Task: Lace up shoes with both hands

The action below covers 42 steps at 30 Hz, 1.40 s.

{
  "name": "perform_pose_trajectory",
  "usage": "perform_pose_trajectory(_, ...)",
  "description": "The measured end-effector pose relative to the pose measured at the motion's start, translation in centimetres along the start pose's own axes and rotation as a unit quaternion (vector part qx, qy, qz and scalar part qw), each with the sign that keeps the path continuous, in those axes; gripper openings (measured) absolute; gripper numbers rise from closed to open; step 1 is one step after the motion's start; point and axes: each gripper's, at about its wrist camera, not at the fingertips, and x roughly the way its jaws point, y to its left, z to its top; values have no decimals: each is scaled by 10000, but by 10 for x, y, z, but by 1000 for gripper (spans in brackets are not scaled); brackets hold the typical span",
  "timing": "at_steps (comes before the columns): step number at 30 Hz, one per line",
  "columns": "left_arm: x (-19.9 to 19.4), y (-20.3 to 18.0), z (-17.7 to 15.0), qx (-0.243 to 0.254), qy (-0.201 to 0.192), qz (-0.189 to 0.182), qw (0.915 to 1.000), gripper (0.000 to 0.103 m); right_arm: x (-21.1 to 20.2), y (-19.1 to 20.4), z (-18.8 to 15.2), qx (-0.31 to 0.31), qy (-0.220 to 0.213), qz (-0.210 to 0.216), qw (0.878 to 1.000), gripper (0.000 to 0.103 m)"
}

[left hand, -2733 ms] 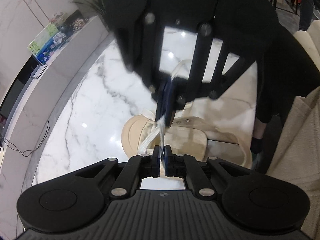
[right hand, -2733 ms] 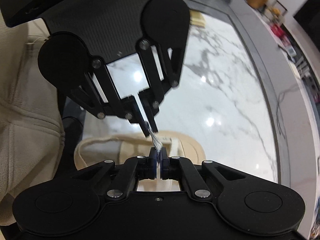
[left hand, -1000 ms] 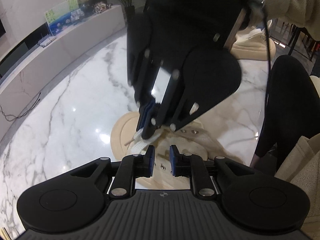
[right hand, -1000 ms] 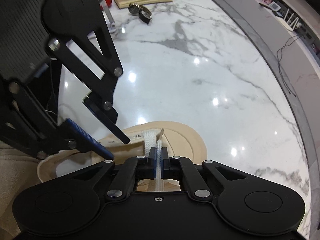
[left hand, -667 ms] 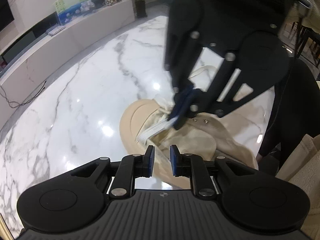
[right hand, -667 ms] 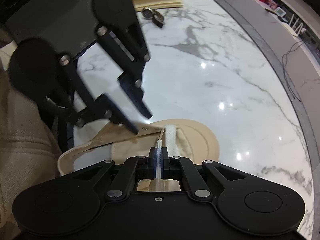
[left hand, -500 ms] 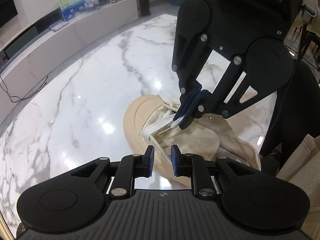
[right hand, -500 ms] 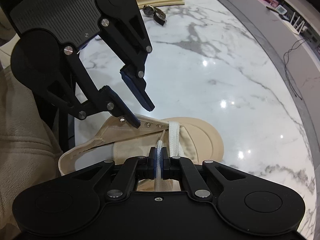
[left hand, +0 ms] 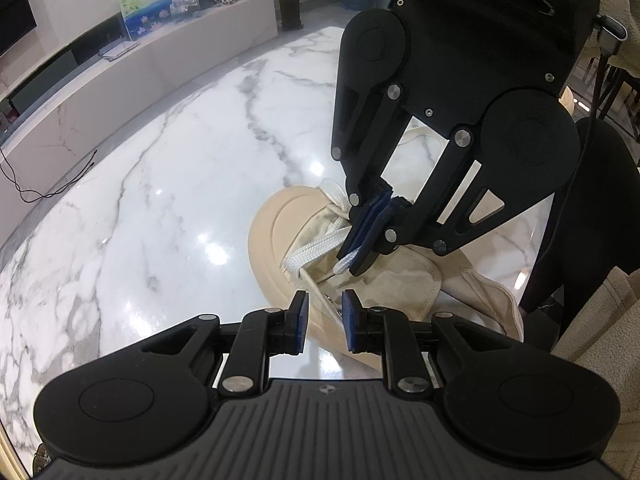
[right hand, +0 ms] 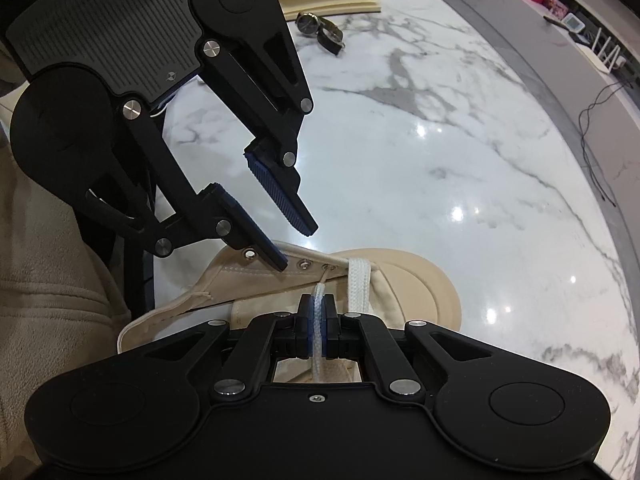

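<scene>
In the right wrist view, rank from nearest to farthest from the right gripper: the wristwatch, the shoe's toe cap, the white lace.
1. white lace: pinched between the right gripper pads.
2. toe cap: just ahead, to the right.
3. wristwatch: far across the marble table, near the top.

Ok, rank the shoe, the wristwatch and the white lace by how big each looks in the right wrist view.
1. shoe, plainly largest.
2. and 3. wristwatch and white lace look similar in extent; the watch lies much farther off, so I leave them unranked.
</scene>
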Motion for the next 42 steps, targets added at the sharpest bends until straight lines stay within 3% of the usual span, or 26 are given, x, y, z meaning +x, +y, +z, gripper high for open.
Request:
perform_pose_trajectory(8, -8, 1, 2, 123, -70, -112, 9998, 18, 7, -6, 3, 53, 3, -9, 10000, 2)
perform_pose_trajectory(13, -9, 6, 3, 625, 84, 103, 9980, 18, 11, -8, 4, 55, 16, -11, 10000, 2)
perform_pose_trajectory(17, 6, 5, 1, 1064, 132, 63, 9942, 18, 13, -8, 5, 64, 6, 9, 10000, 2)
perform_pose_trajectory(28, 42, -14, -1, 2401, 234, 253, 9701, 18, 16, -13, 5, 158, -7, 17, 9999, 2)
perform_pose_trajectory(31, 44, -12, 0, 2429, 272, 208, 9695, 17, 17, -15, 5, 190, -32, 21, 9998, 2)
perform_pose_trajectory(35, 47, -10, 3, 2358, 344, 103, 9711, 4, 17, -14, 4, 216, -54, 34, 9997, 2)
perform_pose_trajectory(42, 50, -10, 6, 2010, 395, 153, 9787, 2, 12, -13, -1, 337, -129, -15, 9993, 2)
